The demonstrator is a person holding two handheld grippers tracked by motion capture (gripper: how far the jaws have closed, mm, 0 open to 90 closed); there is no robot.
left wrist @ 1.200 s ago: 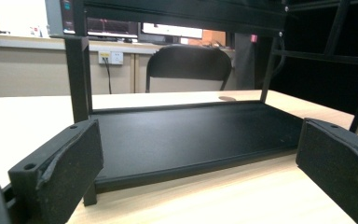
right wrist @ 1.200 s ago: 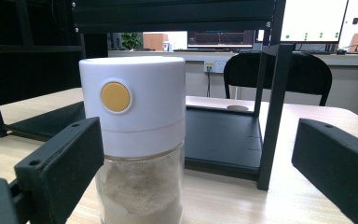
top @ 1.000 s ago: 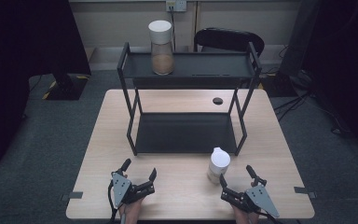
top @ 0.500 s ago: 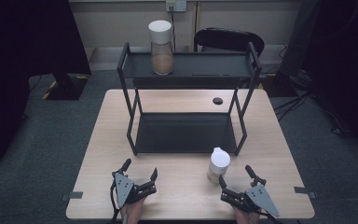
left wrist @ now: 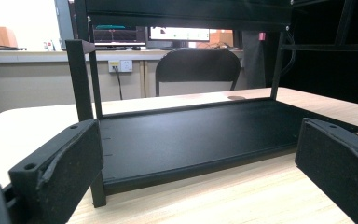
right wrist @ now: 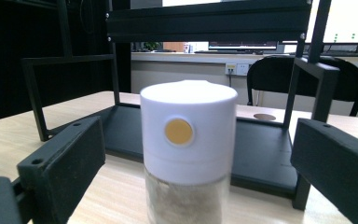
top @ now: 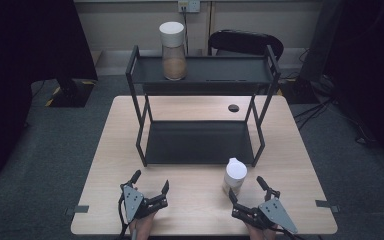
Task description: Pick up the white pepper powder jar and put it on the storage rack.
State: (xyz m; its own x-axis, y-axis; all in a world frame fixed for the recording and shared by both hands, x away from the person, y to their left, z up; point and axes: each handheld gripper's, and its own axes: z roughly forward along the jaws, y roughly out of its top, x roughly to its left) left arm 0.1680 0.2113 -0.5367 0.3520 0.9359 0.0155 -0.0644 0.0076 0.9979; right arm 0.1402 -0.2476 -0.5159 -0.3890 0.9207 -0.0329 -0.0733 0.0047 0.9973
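— Fingers of the right gripper (top: 250,193) are spread, having just been narrowing slightly; nothing is pinched.

— Where is the white-capped clear jar of brown powder (right wrist: 188,154) placed?

— Upright on the pale wooden table (top: 195,200), straight ahead between the jaws. The left gripper (top: 151,181) is spread, farther off.

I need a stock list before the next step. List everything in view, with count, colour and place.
Table: one, light wood, centre of the room.
Shelf rack: one, black, two tiers, standing on the table.
Jar on rack: one, clear with white lid and brown contents, left end of the top tier.
Jar on table: one, clear with white lid bearing a yellow dot, by the rack's front right leg, between the right gripper's open jaws but not gripped.
Round disc: one, dark, on the table behind the rack.
Chair: one, black, beyond the table.
Left gripper: one, black, open, near table edge.
Right gripper: one, black, jaws just closing slightly.
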